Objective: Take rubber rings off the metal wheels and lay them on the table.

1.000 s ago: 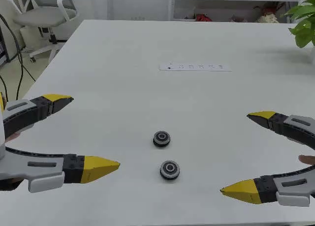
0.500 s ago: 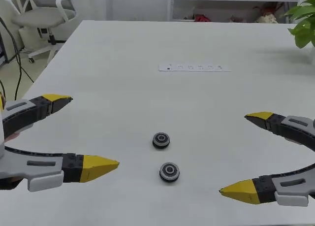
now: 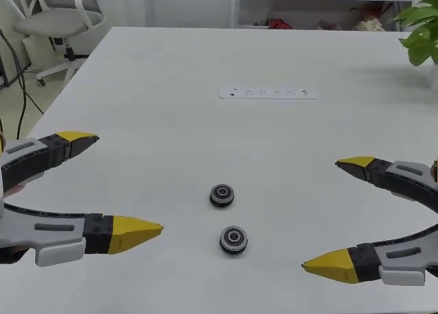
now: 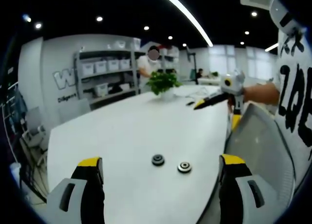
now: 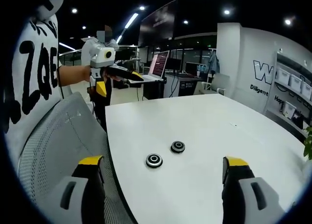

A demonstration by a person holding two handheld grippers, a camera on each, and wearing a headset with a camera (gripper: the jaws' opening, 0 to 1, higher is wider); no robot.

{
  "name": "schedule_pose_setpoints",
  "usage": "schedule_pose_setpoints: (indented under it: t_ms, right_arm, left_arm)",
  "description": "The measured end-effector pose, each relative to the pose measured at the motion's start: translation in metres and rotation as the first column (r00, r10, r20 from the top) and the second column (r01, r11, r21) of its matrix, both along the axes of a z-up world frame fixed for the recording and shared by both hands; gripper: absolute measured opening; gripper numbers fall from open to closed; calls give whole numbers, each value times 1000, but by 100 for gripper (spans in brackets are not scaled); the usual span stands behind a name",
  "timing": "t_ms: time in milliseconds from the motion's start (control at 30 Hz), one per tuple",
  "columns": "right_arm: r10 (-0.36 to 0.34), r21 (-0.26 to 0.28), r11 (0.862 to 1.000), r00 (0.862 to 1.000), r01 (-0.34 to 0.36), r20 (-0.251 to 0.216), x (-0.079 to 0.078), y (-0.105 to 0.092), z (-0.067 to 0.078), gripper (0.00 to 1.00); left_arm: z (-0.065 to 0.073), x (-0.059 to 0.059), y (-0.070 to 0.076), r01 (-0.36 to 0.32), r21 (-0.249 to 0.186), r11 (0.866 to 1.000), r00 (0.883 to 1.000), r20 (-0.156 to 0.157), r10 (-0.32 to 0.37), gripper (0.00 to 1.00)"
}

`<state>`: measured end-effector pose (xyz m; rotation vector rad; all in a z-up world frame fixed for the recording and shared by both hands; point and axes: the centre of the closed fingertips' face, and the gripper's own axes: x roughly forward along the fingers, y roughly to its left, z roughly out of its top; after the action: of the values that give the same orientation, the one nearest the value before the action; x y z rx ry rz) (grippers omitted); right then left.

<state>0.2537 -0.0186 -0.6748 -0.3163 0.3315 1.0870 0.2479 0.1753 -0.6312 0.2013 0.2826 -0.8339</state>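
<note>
Two small metal wheels with black rubber rings lie on the white table (image 3: 205,122). The farther wheel (image 3: 222,195) lies flat, and the nearer wheel (image 3: 233,239) sits just in front of it. My left gripper (image 3: 123,184) is open at the left, well clear of both wheels. At the right my right gripper (image 3: 335,215) is open too, with nothing between its jaws. The left gripper view has the wheels (image 4: 158,159) (image 4: 184,167) ahead between the yellow tips, with the right gripper (image 4: 214,99) beyond. In the right gripper view the wheels (image 5: 154,160) (image 5: 177,146) lie ahead on the table.
A white power strip (image 3: 267,93) lies on the table farther back. A potted plant (image 3: 421,33) stands at the far right corner. An office chair (image 3: 58,20) is off the table's far left. A grey mesh chair (image 5: 53,136) and the person's torso sit at the near edge.
The head view has drifted slightly; the wheels lie where they were. Both grippers stay open and nearly in place, the right one a touch lower and leftward.
</note>
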Motion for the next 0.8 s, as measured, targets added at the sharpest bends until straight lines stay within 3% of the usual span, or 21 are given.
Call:
schedule_pose_setpoints:
  t_ms: [800]
  right_arm:
    - [18,15,1000,1000,-18,-3,-6,3,-7,94]
  left_arm:
    - [-13,-7,-10,22,5,1000,1000,-14,-22,100]
